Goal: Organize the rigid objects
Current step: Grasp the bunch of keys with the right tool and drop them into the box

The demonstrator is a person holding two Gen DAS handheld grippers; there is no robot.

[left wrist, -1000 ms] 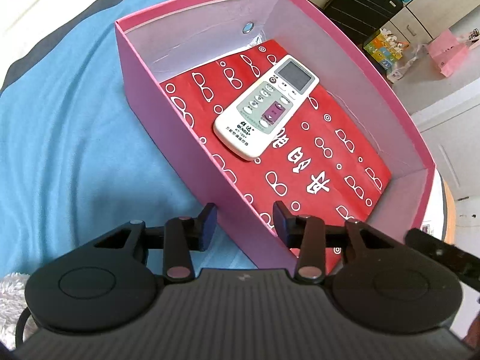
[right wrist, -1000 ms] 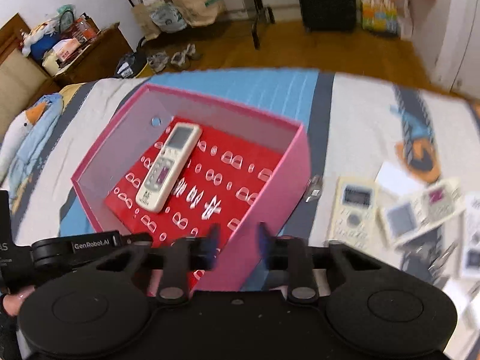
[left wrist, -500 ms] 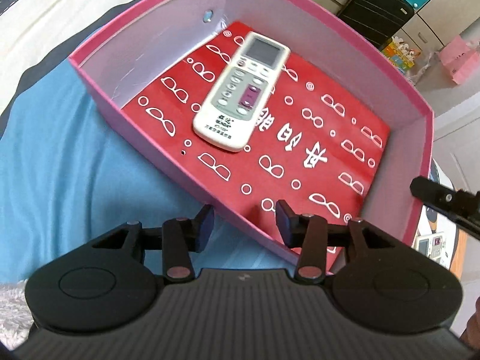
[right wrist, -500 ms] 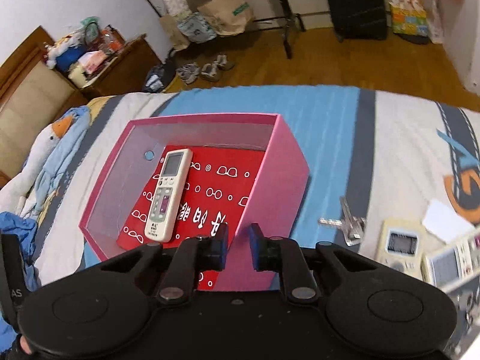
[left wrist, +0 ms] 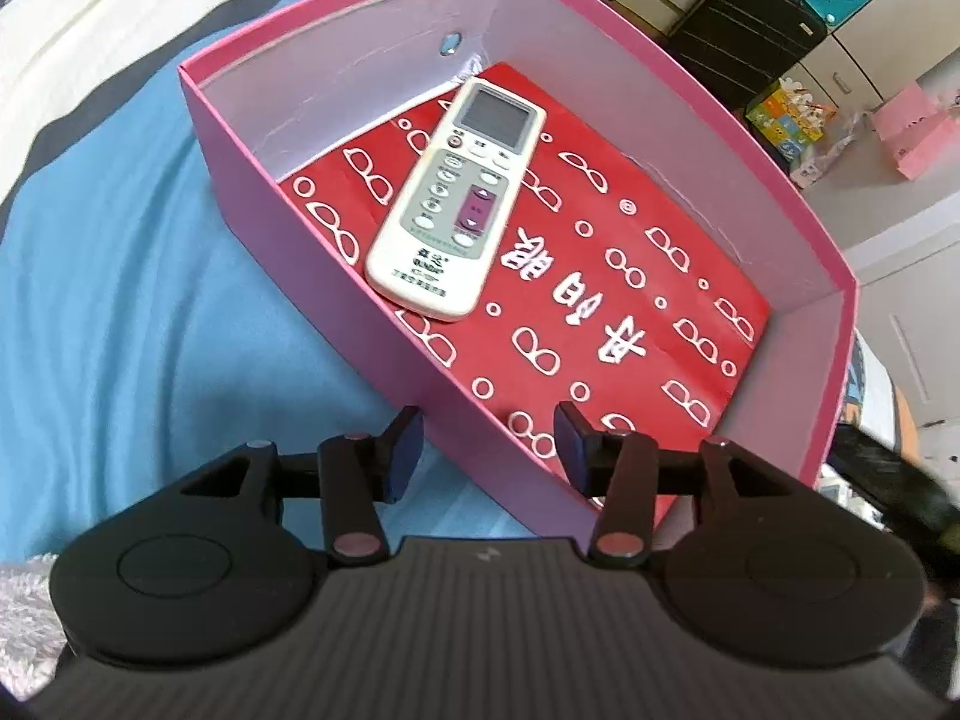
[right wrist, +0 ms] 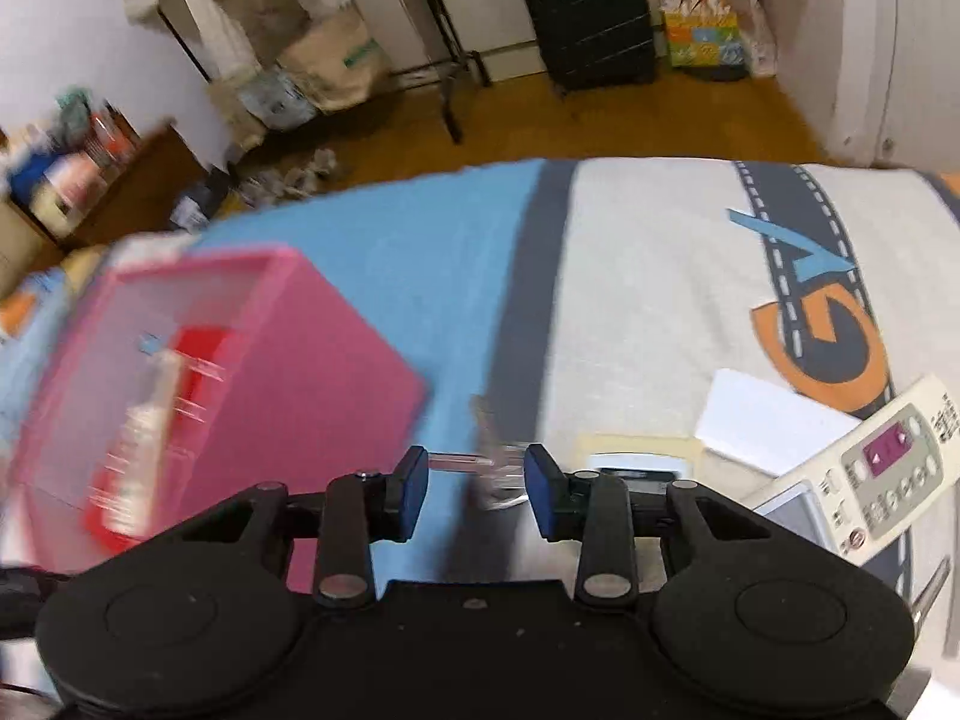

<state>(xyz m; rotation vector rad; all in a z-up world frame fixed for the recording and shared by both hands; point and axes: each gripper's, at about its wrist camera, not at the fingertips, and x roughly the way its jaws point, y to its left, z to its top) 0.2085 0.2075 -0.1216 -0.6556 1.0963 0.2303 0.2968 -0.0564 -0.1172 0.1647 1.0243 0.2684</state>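
A pink box [left wrist: 288, 222] with a red patterned floor sits on the blue bedspread. A white remote control [left wrist: 456, 204] lies inside it near the far left corner. My left gripper [left wrist: 487, 447] is open, its fingers straddling the box's near wall. In the right wrist view the box [right wrist: 312, 372] is blurred at left. My right gripper [right wrist: 477, 483] is open above a small metal clip-like object [right wrist: 498, 468] on the bed. Another remote [right wrist: 888, 468] and a small white device [right wrist: 636, 462] lie to the right.
A white card [right wrist: 768, 420] lies on the printed bedsheet by the remotes. Beyond the bed edge are a black suitcase [right wrist: 588, 12], bags and a clothes rack. A fuzzy white cloth [left wrist: 24, 618] is at lower left.
My right gripper swung right, away from the box, and opened wider over the metal object. My left gripper shifted slightly; the box and its remote now sit more upright in view.
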